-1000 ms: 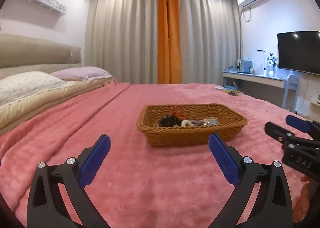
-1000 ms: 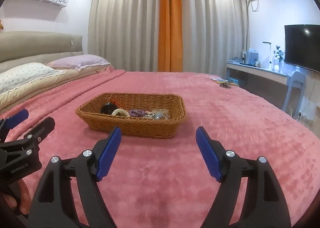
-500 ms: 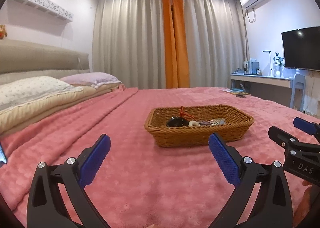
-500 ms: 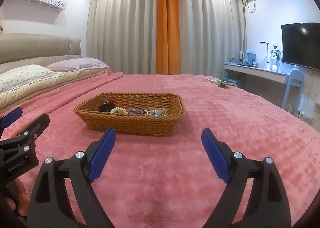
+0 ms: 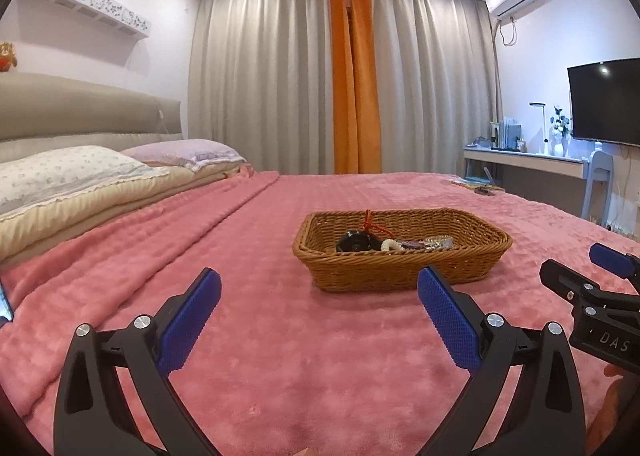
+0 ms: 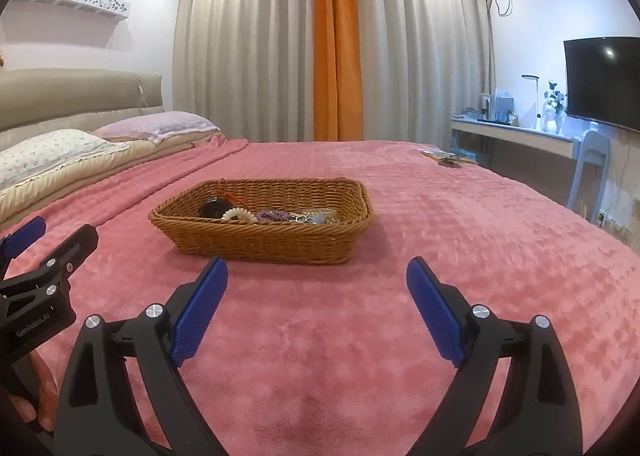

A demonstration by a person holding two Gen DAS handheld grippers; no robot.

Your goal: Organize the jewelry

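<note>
Wicker basket [image 5: 404, 270] of mixed jewelry [image 6: 276, 215], including a black round piece [image 5: 356, 242] and a pale coiled band [image 6: 239, 214], sat on the pink bedspread [image 6: 460, 256] ahead of left gripper [image 5: 318, 302] and right gripper [image 6: 316, 290], both spread wide, holding nothing, apart from the basket.

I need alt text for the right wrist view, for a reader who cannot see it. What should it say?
A brown wicker basket holding mixed jewelry sits on a bed with a pink blanket. The open right gripper points toward it, empty, above the blanket. The left gripper shows at the left edge, and curtains hang behind.
</note>
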